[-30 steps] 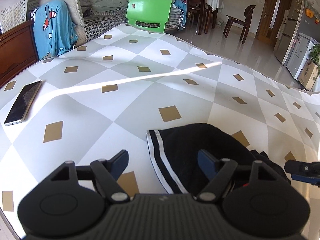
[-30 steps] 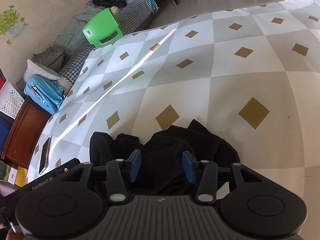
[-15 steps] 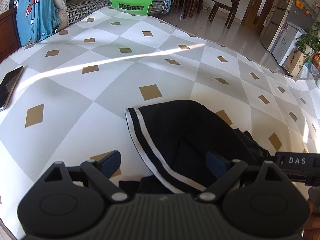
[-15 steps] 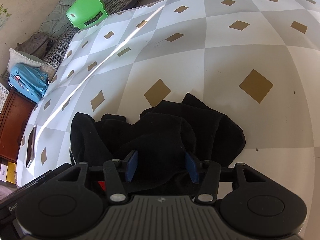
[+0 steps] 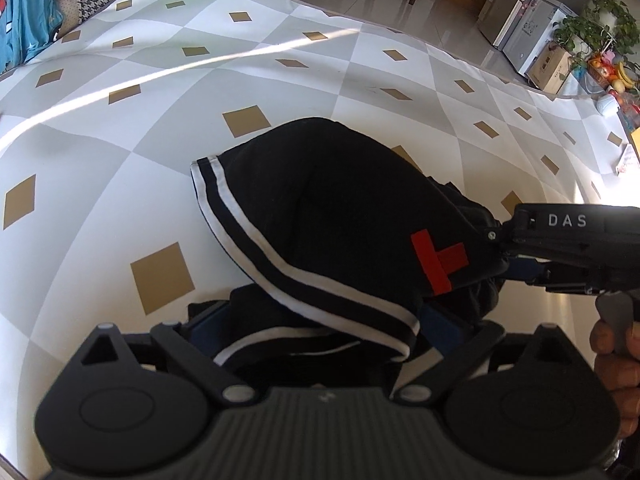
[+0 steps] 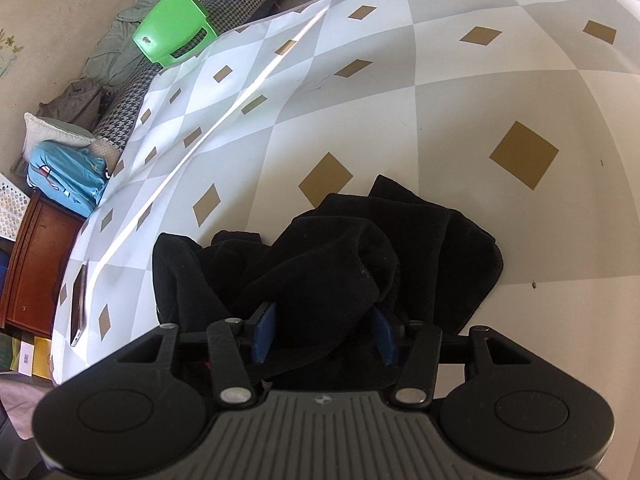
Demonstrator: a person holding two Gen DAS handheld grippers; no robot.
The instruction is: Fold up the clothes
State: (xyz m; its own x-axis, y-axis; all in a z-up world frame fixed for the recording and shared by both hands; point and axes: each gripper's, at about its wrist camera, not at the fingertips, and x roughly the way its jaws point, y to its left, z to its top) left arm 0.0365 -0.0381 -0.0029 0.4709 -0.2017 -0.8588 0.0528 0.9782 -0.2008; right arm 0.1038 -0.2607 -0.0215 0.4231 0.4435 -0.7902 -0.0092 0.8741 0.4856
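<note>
Left gripper (image 5: 320, 326) opening around black garment (image 5: 340, 216), right gripper (image 6: 324, 330) closing on it

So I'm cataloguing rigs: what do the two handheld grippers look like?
Both are matte black with ribbed bodies, round side discs and blue finger pads. The left gripper matches the right gripper. The right one's side reads "DAS" in white.
</note>
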